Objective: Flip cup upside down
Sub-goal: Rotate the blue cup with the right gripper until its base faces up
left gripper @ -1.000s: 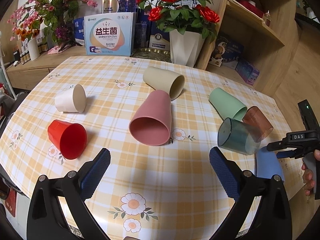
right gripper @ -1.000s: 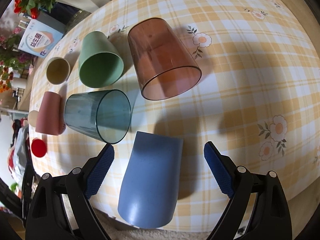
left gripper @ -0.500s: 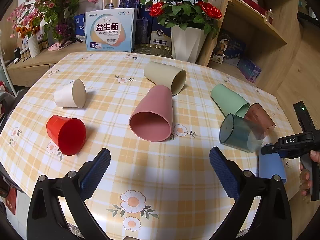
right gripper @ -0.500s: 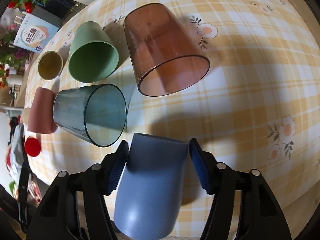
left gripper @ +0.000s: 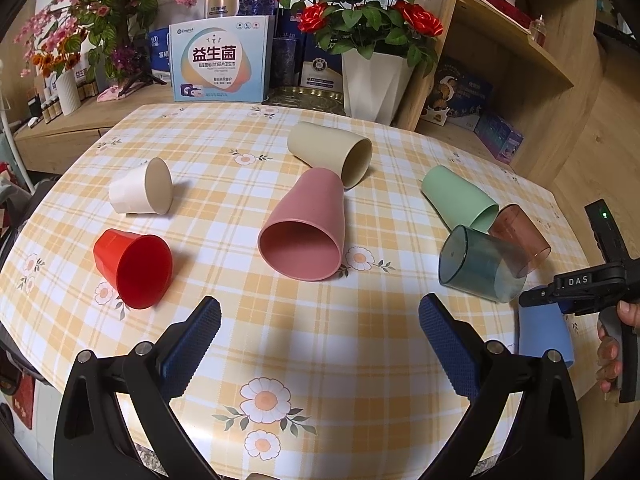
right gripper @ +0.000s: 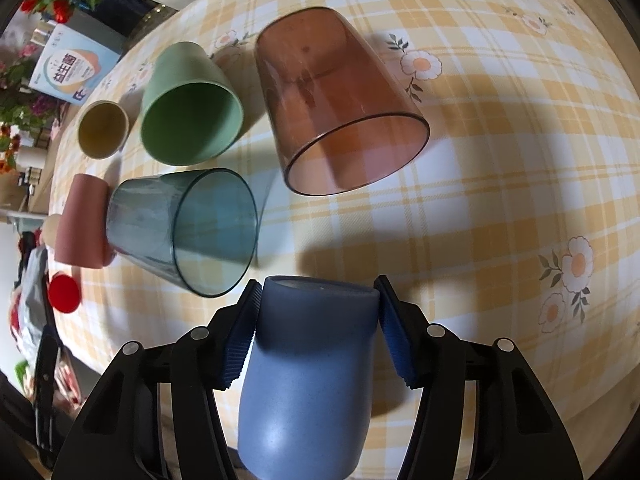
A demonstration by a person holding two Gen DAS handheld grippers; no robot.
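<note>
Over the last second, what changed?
The right gripper moved forward over the blue cup and closed its fingers onto the cup's sides. The left gripper stayed open above the table, holding nothing. The other cups, including the pink cup, lie on their sides as before.

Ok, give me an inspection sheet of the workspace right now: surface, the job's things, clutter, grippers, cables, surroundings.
Surface: table under a yellow plaid floral cloth.
Job's things: blue cup lying on its side at the near edge.
Clutter: seven other cups on their sides: red cup, white cup, pink cup, beige cup, green cup, brown clear cup, teal clear cup.
Grippers: right gripper closed around the blue cup; left gripper open, holding nothing.
Cables: nothing seen.
Surroundings: red roses in a white vase, a printed box, wooden shelves.
</note>
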